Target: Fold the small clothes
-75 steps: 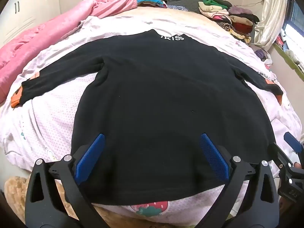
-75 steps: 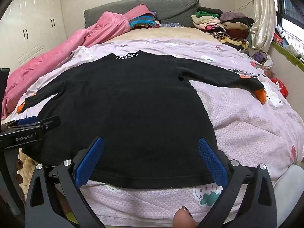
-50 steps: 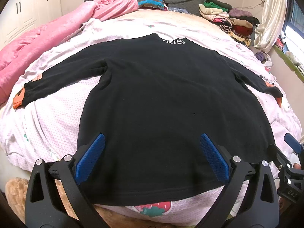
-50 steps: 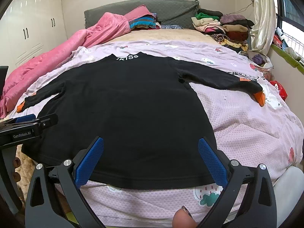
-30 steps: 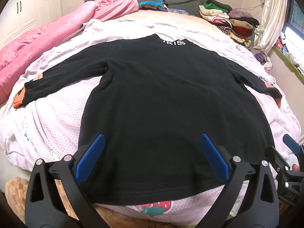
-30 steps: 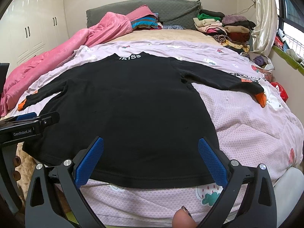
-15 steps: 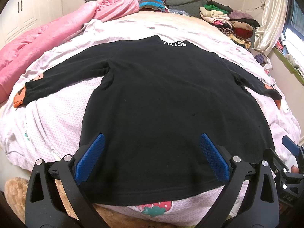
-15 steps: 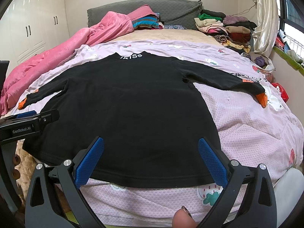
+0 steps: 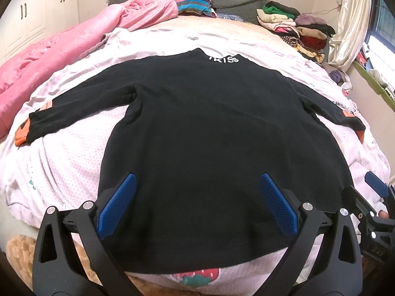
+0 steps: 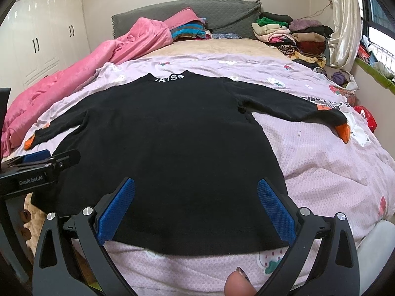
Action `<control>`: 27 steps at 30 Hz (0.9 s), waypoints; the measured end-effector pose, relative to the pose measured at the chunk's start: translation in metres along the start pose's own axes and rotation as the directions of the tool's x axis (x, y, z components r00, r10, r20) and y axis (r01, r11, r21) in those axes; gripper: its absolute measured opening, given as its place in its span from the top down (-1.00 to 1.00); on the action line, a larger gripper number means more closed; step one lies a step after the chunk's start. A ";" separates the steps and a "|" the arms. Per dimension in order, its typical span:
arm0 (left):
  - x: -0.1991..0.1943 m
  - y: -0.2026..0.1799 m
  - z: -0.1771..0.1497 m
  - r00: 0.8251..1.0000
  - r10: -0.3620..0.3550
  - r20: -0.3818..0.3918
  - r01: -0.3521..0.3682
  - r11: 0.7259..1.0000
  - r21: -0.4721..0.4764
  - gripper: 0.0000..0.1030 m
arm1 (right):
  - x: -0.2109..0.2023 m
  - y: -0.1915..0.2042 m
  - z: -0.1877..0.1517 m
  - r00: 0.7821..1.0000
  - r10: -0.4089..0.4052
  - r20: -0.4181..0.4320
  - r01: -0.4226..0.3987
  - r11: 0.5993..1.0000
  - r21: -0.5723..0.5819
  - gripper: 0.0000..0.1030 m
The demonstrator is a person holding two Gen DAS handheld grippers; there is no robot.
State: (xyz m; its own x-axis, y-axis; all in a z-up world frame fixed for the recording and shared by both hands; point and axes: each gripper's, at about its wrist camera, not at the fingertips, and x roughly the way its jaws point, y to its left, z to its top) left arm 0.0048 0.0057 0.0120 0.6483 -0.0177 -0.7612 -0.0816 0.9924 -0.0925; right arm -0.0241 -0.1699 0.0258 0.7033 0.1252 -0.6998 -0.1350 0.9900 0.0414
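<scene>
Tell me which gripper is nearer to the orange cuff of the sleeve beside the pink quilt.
Left. The left gripper hovers over the hem on that cuff's side; the right gripper hovers toward the other sleeve.

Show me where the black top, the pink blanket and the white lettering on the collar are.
black top [image 9: 217, 133]: left wrist view, middle of its body.
pink blanket [image 10: 81, 74]: right wrist view, its long folded stretch at the bed's left.
white lettering [image 10: 169, 78]: right wrist view, centre of the letters at the neckline.
</scene>
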 end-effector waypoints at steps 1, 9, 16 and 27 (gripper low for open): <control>0.001 0.000 0.003 1.000 -0.005 0.000 0.005 1.000 -0.003 -0.82 | 0.002 0.000 0.003 1.000 -0.004 0.001 0.004 1.000 0.000 -0.92; 0.018 -0.003 0.026 1.000 -0.010 -0.016 0.010 1.000 -0.003 -0.82 | 0.021 -0.014 0.023 1.000 -0.008 -0.003 0.008 0.999 0.043 -0.92; 0.034 -0.006 0.048 0.999 -0.023 -0.039 0.023 1.000 -0.008 -0.82 | 0.037 -0.026 0.045 1.000 -0.006 -0.003 0.006 0.996 0.088 -0.92; 0.060 -0.010 0.079 0.997 -0.036 -0.073 0.035 0.999 -0.014 -0.82 | 0.060 -0.051 0.075 0.998 -0.060 -0.011 0.061 0.985 0.159 -0.92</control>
State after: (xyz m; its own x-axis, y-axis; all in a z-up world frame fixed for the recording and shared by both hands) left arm 0.1041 0.0041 0.0178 0.5936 -0.0624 -0.8024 -0.0693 0.9893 -0.1283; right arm 0.0774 -0.2082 0.0354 0.7026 0.0645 -0.7086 0.0211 0.9936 0.1113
